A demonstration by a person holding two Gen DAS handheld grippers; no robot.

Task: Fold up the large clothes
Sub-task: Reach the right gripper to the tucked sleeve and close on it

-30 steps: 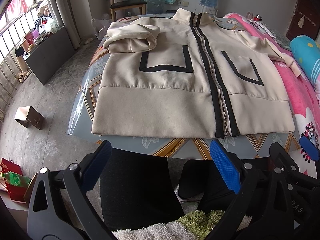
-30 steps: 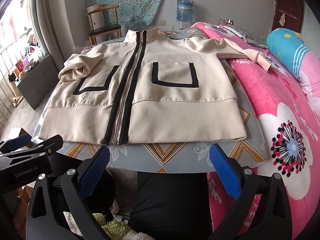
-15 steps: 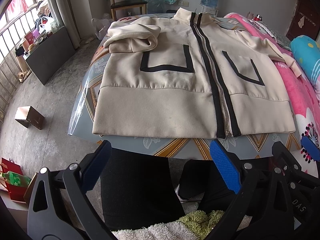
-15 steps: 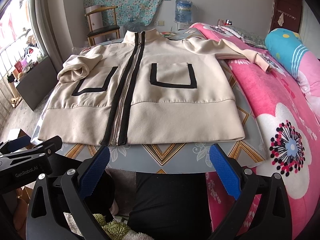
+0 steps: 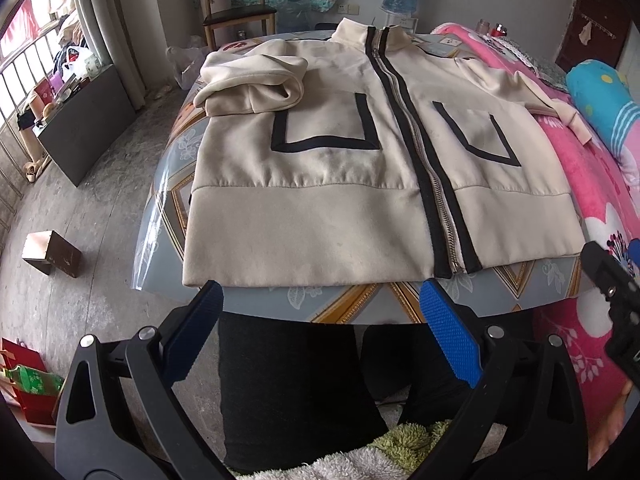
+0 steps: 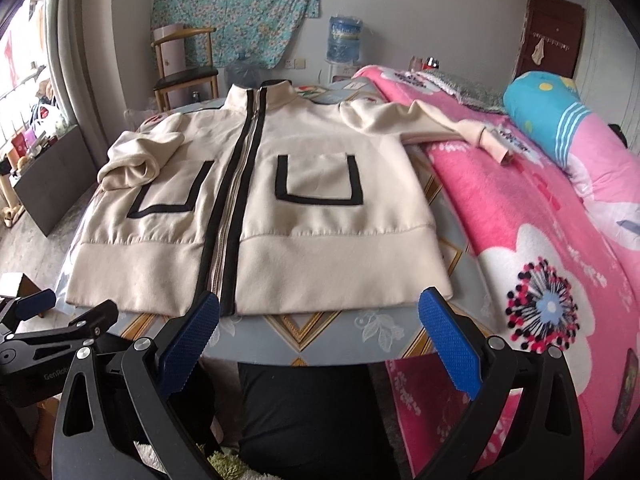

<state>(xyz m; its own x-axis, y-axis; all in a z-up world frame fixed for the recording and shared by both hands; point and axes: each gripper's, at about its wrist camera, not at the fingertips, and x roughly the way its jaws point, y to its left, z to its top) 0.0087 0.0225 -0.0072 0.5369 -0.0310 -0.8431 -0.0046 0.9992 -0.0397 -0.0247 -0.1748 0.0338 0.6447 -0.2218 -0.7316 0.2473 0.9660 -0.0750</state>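
Hovering at the bottom of each frame, both claws gape wide and hold nothing. The left claw (image 5: 318, 336) has its blue pads (image 5: 448, 336) spread apart just short of the desk (image 5: 360, 312) edge, touching no cloth. The right claw (image 6: 318, 340) is spread the same way, near the hem but clear of it. The cream zip-up jacket (image 5: 320, 184) lies flat, front up, across the middle of the desk, collar toward the top of the frame. One sleeve (image 5: 252, 84) is bunched at upper left; the other sleeve (image 6: 440, 124) stretches onto the pink blanket (image 6: 540, 220) at right.
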